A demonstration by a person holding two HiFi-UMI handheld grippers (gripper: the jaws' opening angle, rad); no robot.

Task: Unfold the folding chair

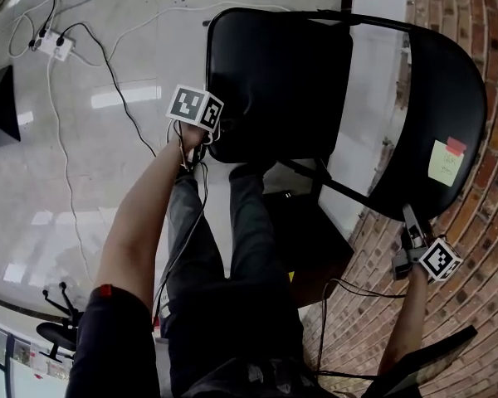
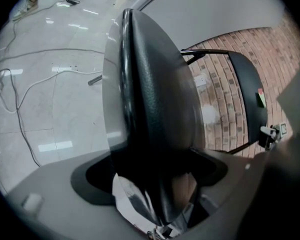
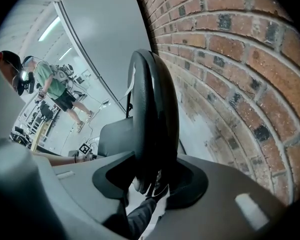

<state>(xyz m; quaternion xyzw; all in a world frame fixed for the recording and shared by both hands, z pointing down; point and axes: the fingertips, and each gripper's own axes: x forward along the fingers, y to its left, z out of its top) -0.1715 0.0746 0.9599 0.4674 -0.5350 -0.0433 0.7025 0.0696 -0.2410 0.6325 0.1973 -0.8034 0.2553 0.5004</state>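
The black folding chair stands below me with its padded seat (image 1: 278, 81) tipped up and its curved backrest (image 1: 444, 98) toward the brick wall. A yellow sticky note (image 1: 446, 162) is stuck on the backrest. My left gripper (image 1: 216, 133) is at the seat's near left edge. In the left gripper view that seat edge (image 2: 155, 99) fills the gap between the jaws of the left gripper (image 2: 157, 184). My right gripper (image 1: 412, 220) holds the backrest's lower rim. In the right gripper view the rim (image 3: 155, 109) runs straight into the right gripper (image 3: 152, 176).
A brick wall (image 1: 481, 222) runs close along the right. A power strip (image 1: 54, 46) and cables lie on the glossy floor at the left. My legs (image 1: 232, 288) stand beside the chair frame. Another person (image 3: 55, 91) walks far off.
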